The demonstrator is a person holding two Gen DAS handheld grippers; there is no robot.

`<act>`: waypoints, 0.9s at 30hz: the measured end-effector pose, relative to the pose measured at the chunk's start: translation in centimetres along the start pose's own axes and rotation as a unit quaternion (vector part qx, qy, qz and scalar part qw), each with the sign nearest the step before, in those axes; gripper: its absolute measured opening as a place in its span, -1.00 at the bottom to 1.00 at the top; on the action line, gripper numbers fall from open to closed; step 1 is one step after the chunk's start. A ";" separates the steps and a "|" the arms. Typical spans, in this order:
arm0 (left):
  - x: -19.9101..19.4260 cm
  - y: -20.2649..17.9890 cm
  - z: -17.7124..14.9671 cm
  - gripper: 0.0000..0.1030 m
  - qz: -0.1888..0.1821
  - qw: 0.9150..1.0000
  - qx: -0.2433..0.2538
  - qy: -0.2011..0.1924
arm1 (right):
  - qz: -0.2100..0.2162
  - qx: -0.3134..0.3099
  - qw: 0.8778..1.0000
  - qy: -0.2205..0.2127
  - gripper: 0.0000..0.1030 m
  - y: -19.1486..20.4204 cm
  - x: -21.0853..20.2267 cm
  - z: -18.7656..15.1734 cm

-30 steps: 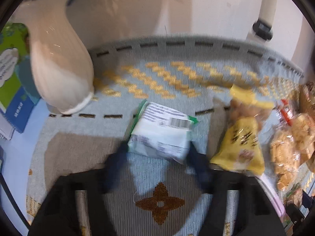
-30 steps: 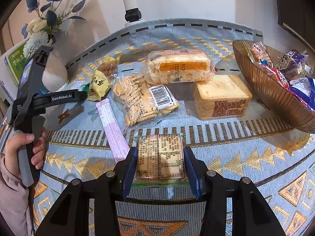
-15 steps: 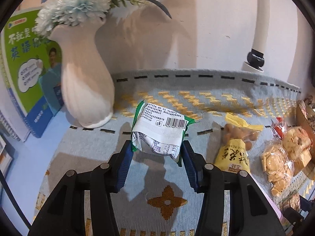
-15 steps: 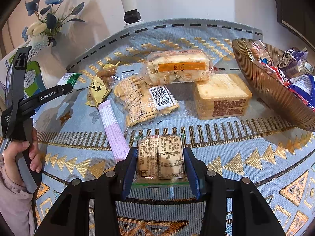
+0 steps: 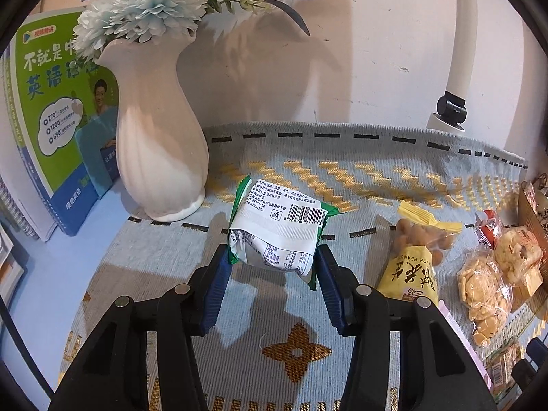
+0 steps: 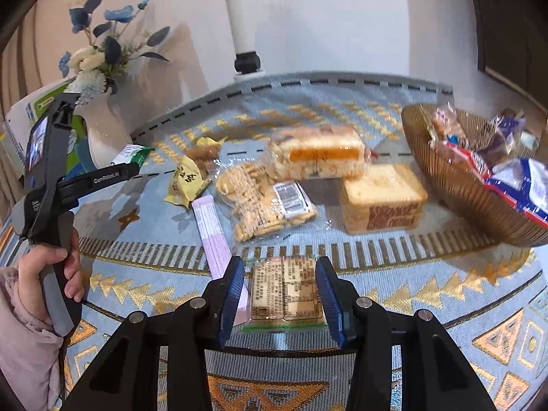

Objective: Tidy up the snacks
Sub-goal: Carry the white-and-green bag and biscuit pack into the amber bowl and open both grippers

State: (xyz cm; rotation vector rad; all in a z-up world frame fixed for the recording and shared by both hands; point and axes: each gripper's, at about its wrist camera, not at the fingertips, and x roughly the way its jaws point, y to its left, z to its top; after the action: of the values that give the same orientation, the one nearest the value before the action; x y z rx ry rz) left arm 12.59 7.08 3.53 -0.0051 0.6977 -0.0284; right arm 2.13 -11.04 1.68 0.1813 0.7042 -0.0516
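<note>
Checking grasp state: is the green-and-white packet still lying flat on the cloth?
No, the left gripper holds the green-and-white packet clear of the cloth.

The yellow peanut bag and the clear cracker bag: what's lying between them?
A pink stick packet lies between the yellow peanut bag and the cracker bag, seen in the right wrist view.

Two tools: left (image 5: pixel 274 270), right (image 6: pixel 280 291). One vase (image 5: pixel 157 144), one bowl (image 6: pixel 459 185), one book (image 5: pixel 51 113). On the tabletop (image 6: pixel 394 274) lie seven snack packs, an eighth held aloft.
</note>
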 end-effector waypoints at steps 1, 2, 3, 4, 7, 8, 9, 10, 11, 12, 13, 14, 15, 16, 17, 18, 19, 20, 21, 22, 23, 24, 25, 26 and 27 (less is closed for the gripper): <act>0.0 0.0 0.0 -0.08 0.000 1.000 0.000 0.000 | 0.001 0.002 1.000 -0.001 -0.17 0.0 0.0 0.1; 0.0 0.0 0.0 -0.08 0.001 1.000 0.000 -0.001 | 0.002 0.004 1.000 -0.002 -0.17 -0.1 0.1 0.1; -0.1 0.0 0.0 -0.08 0.001 1.000 0.000 -0.002 | 0.003 0.007 1.000 -0.004 -0.17 -0.2 0.0 0.1; -0.2 0.0 0.0 -0.08 0.002 1.000 -0.001 -0.002 | 0.007 0.011 1.000 -0.008 -0.17 -0.4 -0.2 0.1; -0.1 0.1 0.0 -0.08 0.002 1.000 -0.003 -0.003 | 0.012 0.014 1.000 -0.023 -0.17 -0.5 -0.7 0.0; -0.2 0.1 0.0 -0.08 0.002 1.000 -0.003 -0.003 | 0.013 0.013 0.999 -0.027 -0.17 -0.4 -0.9 0.0; -0.2 0.1 0.0 -0.08 0.002 1.000 -0.003 -0.004 | 0.017 0.010 0.999 -0.034 -0.17 -0.4 -1.2 -0.1; -0.2 0.2 0.0 -0.08 0.002 1.000 -0.004 -0.004 | 0.020 0.008 0.999 -0.040 -0.17 -0.3 -1.5 -0.1; -0.2 0.2 0.0 -0.08 0.003 1.000 -0.004 -0.005 | 0.021 0.006 0.999 -0.044 -0.17 -0.2 -1.6 -0.1; -0.3 0.1 0.0 -0.08 0.003 1.000 -0.005 -0.005 | 0.023 0.004 0.999 -0.049 -0.17 -0.2 -1.8 -0.1; -0.3 0.1 0.0 -0.08 0.003 1.000 -0.005 -0.005 | 0.023 0.002 0.998 -0.054 -0.17 -0.1 -2.0 -0.1; -0.2 0.2 0.0 -0.08 0.003 1.000 -0.005 -0.005 | 0.023 0.002 0.998 -0.058 -0.17 -0.1 -2.1 -0.1; -0.2 0.2 0.0 -0.08 0.003 1.000 -0.005 -0.005 | 0.023 0.003 0.998 -0.061 -0.17 -0.1 -2.2 -0.1; -0.3 0.1 0.0 -0.08 0.003 1.000 -0.006 -0.005 | 0.025 0.004 0.998 -0.064 -0.17 -0.2 -2.3 -0.1; -0.4 0.2 0.0 -0.08 0.004 1.000 -0.007 -0.006 | 0.027 0.006 0.997 -0.066 -0.17 -0.3 -2.4 -0.1; -0.4 0.2 0.0 -0.08 0.004 1.000 -0.007 -0.006 | 0.028 0.008 0.997 -0.068 -0.17 -0.3 -2.5 -0.2; -0.4 0.1 0.0 -0.08 0.004 1.000 -0.007 -0.006 | 0.029 0.010 0.997 -0.072 -0.17 -0.3 -2.6 -0.2; -0.4 0.2 0.0 -0.08 0.005 1.000 -0.007 -0.006 | 0.029 0.011 0.997 -0.075 -0.17 -0.4 -2.7 -0.2; -0.4 0.2 0.0 -0.08 0.004 1.000 -0.007 -0.006 | 0.031 0.010 0.997 -0.077 -0.17 -0.4 -2.8 -0.2; -0.4 0.2 0.0 -0.08 0.004 1.000 -0.007 -0.006 | 0.032 0.010 0.996 -0.079 -0.17 -0.4 -2.9 -0.3; -0.4 0.2 0.0 -0.08 0.004 1.000 -0.007 -0.006 | 0.033 0.009 0.996 -0.081 -0.17 -0.4 -2.9 -0.3; -0.4 0.2 0.0 -0.08 0.004 1.000 -0.007 -0.005 | 0.033 0.007 0.996 -0.084 -0.17 -0.3 -3.0 -0.3; -0.4 0.2 0.0 -0.08 0.004 1.000 -0.008 -0.005 | 0.034 0.005 0.996 -0.086 -0.17 -0.2 -3.1 -0.3; -0.3 0.2 0.0 -0.08 0.003 1.000 -0.009 -0.005 | 0.034 0.003 0.995 -0.089 -0.17 -0.1 -3.2 -0.3; -0.3 0.3 0.0 -0.08 0.003 1.000 -0.010 -0.004 | 0.034 0.003 0.995 -0.090 -0.17 -0.1 -3.3 -0.4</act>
State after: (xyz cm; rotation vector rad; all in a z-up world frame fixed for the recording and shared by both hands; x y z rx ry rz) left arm 12.35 7.36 3.74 -0.0210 0.6897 -0.0151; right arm -0.60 -11.14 3.52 0.2029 0.5178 -0.0040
